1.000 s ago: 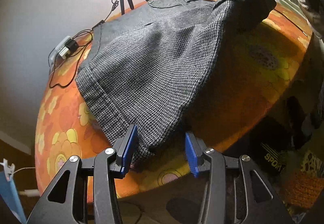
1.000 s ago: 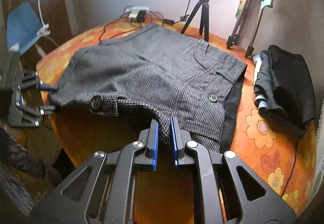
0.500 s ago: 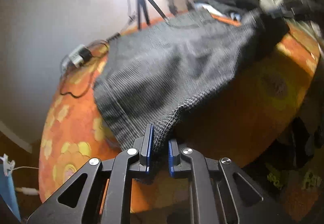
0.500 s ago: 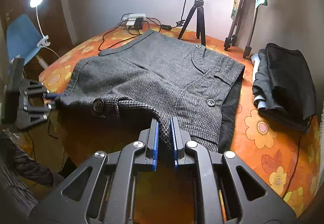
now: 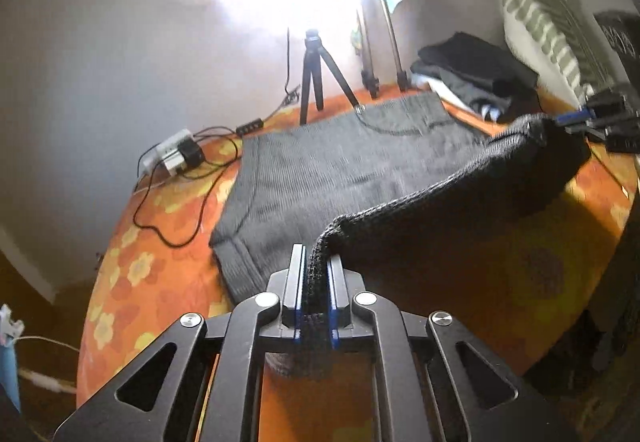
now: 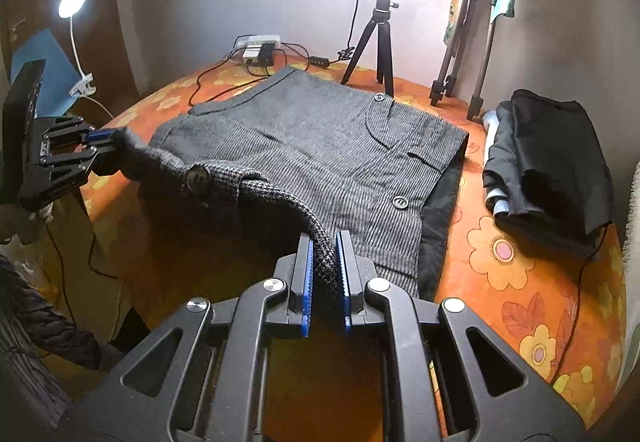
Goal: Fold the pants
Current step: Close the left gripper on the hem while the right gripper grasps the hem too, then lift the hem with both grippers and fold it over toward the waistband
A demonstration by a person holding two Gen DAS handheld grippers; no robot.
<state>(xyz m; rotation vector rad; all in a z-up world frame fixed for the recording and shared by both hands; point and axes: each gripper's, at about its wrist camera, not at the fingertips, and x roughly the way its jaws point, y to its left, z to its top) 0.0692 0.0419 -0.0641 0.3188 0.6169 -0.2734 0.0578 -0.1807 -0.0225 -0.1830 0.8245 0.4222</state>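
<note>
Grey tweed pants [image 6: 320,146] pinched edge-up in both jaws beside tripod [image 6: 376,38]; button [image 6: 196,178] visible only from right wrist.

Right gripper [image 6: 324,274] and left gripper [image 6: 102,142] each pinch the grey pants' [image 6: 320,138] lifted edge.

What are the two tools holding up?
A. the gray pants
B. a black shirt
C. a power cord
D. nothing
A: the left tool and the right tool each pinch an edge of the gray pants, lifting it off the orange flowery table.
</note>
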